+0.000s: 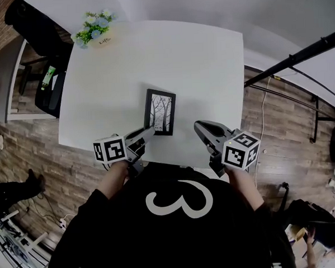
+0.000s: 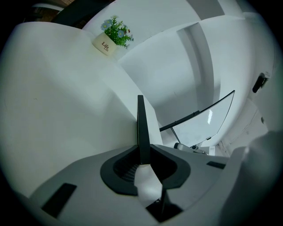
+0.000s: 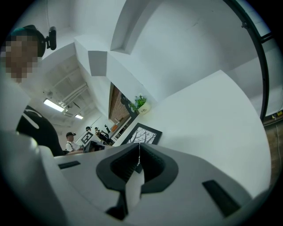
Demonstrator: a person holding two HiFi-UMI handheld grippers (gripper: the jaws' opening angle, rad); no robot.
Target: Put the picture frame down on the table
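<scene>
Now our left gripper [image 1: 149,131] pinches the black rectangular tree-print picture frame [image 1: 161,112] on the white table [image 1: 208,61]; our right gripper [image 1: 199,126] is closed, empty.

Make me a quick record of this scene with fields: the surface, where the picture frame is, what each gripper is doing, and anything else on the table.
surface: white table
main item: picture frame, black, tree picture, near the table's front edge
left: left gripper shut on the frame's near left corner
right: right gripper jaws together, nothing between them, clear of the frame on its right side
other item: flower pot at the far left corner of the table
frame flat on table: cannot tell
</scene>
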